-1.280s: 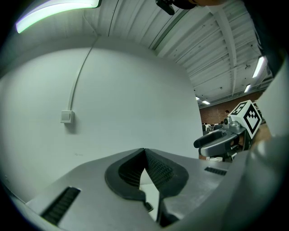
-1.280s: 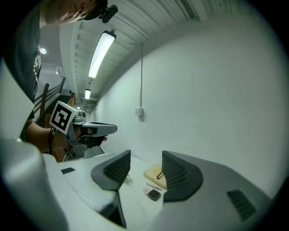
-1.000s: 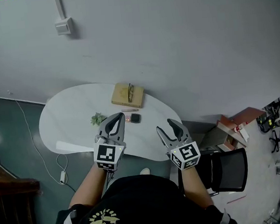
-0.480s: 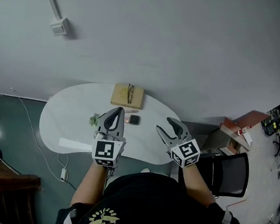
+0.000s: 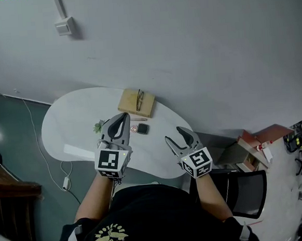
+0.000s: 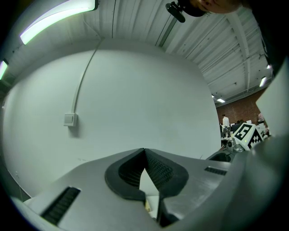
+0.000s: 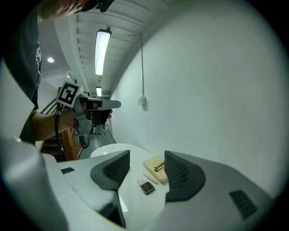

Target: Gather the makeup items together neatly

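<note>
The left tool [image 5: 122,116] is pressed together and empty, beside a small plant [image 5: 97,128]. The right tool [image 5: 173,134] is spread, just opened wider, and holds nothing. On the tabletop [image 5: 70,123] ahead lie a dark compact [image 5: 143,128], a pink case [image 5: 134,128] and a slim pencil [image 5: 139,119], near a notebook [image 5: 134,104] bearing glasses [image 5: 140,99].

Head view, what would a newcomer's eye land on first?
Two marker-cubed tools above the near edge of the white table: the left hand-held gripper, jaws shut, and the right hand-held gripper, jaws apart. Past them, eyeglasses lie on a tan book at the table's far edge, a dark compact just nearer.
</note>
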The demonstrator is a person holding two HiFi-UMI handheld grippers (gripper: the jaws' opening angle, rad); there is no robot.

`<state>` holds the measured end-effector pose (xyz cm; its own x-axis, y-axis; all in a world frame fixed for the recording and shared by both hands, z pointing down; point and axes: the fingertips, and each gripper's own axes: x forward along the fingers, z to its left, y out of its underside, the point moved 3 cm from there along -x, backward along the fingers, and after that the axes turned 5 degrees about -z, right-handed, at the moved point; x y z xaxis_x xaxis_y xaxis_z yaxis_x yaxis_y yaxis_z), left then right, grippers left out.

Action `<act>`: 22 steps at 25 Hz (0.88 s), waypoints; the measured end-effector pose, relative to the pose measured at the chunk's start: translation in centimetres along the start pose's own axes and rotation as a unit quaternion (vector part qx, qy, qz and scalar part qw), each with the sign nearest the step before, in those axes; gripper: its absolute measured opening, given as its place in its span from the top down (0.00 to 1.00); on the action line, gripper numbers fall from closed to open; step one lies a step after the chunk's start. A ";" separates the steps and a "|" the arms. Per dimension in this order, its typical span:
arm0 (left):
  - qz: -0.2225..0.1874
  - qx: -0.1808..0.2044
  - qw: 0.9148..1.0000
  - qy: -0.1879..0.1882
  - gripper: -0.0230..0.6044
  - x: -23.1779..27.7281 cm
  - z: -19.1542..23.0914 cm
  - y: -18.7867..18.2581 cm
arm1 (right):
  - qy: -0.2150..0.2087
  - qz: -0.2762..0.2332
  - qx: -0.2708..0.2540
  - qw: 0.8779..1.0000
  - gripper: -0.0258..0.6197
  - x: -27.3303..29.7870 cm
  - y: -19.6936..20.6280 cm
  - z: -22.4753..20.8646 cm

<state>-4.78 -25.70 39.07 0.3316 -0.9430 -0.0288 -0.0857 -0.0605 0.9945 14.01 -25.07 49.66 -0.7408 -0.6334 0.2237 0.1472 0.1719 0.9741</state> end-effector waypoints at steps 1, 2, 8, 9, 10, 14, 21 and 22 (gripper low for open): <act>0.001 0.000 1.000 -0.004 0.94 -0.2 -0.1 0.1 | -0.002 0.003 0.005 1.000 0.59 0.0 0.5 -0.2; 0.004 0.000 1.000 -0.006 0.94 -0.3 -0.2 0.2 | -0.006 0.004 0.014 1.000 0.58 -0.1 0.9 -0.4; 0.020 -0.008 1.000 -0.011 0.94 -1.7 -0.4 0.8 | -0.028 0.016 0.052 0.998 0.57 1.1 3.1 0.2; 0.019 -0.009 1.000 -0.011 0.94 -2.0 -0.4 0.7 | -0.034 0.024 0.051 0.998 0.57 1.5 3.6 0.6; 0.017 -0.007 1.000 -0.011 0.94 -2.1 -0.3 0.5 | -0.040 0.030 0.050 0.997 0.56 1.9 4.0 0.9; 0.014 -0.006 1.000 -0.010 0.94 -2.7 0.3 0.3 | -0.054 0.052 0.066 0.995 0.56 3.7 6.0 2.1; 0.012 -0.018 1.000 0.008 0.94 -1.5 2.3 1.0 | -0.070 0.082 0.069 0.992 0.54 7.5 8.7 3.2; 0.009 -0.022 1.000 0.009 0.94 -1.1 2.8 1.0 | -0.072 0.090 0.063 0.991 0.54 8.1 9.1 3.2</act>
<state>-7.85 -25.62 39.85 0.3479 -0.9375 -0.0084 -0.0513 -0.0280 0.9983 7.29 -26.20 60.26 -0.7972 -0.4710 0.3778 0.2100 0.3704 0.9048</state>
